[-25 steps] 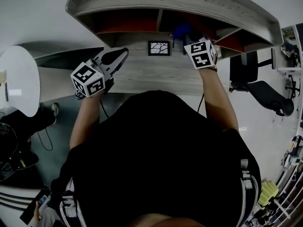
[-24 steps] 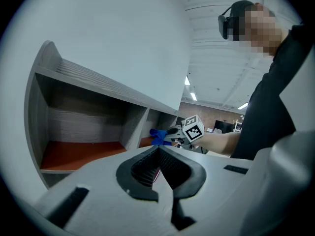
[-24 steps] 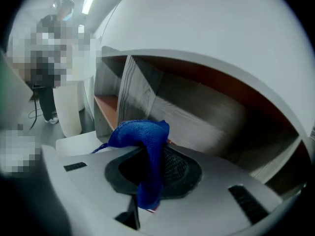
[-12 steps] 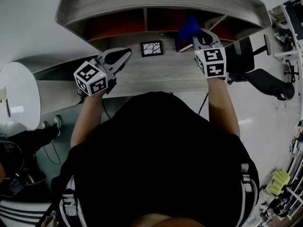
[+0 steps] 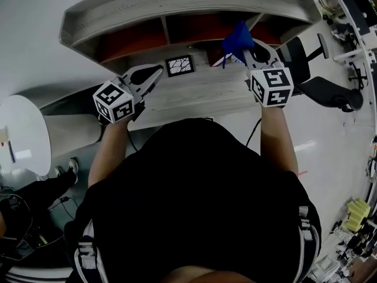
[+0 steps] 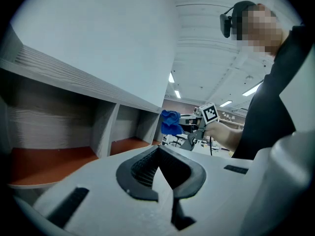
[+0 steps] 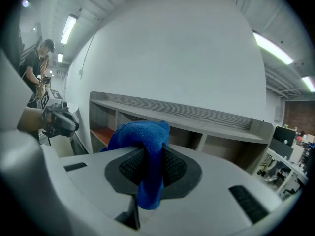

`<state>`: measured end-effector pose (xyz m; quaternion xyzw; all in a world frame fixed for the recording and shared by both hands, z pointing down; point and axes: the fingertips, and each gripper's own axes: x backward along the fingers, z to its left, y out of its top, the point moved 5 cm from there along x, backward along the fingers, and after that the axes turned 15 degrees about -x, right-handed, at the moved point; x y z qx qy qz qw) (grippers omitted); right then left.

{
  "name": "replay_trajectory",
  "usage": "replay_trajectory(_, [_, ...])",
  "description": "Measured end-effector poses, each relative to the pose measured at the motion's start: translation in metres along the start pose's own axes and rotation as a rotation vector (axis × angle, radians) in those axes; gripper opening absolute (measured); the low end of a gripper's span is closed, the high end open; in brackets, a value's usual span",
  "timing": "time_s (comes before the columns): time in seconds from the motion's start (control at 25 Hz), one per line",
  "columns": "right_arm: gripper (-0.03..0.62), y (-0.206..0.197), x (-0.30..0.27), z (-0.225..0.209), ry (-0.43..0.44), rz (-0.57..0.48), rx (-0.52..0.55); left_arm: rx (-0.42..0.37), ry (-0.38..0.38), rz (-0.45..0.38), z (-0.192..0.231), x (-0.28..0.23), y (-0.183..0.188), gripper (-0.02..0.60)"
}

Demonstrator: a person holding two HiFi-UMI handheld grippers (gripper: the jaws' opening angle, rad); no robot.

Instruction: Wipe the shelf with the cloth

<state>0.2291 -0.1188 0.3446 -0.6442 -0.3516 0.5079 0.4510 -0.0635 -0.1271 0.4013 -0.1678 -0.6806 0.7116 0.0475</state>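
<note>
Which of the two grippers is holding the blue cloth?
The right gripper: the blue cloth is pinched between its jaws, while the left gripper is shut on nothing.

R gripper (image 5: 248, 48) w/ blue cloth (image 5: 237, 38), shelf (image 5: 177, 5)

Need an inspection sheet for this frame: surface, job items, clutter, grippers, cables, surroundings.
Surface: wood-grain desk below the shelf; no spills seen.
Job's things: shelf with red-floored compartments; blue cloth held in the air, off the shelf.
Clutter: small picture frame on the desk at the shelf's foot.
Grippers: left gripper jaws together, nothing between them; right gripper jaws clamped on the cloth.
Cables: dark cable hanging beside the right forearm.
Surroundings: office chair to the right, round white table to the left, another person in the background.
</note>
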Motion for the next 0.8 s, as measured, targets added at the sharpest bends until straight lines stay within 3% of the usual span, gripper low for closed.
replay_trajectory(0.44, [0.048, -0.009, 0.038, -0.039, -0.067, -0.006, -0.027, -0.026, -0.057, -0.004, -0.018, -0.034, 0.012, 0.015])
replay_trajectory(0.8, [0.048, -0.016, 0.043, -0.051, -0.058, 0.002, -0.044, -0.036, -0.031, -0.013, -0.023, -0.037, 0.015, 0.015])
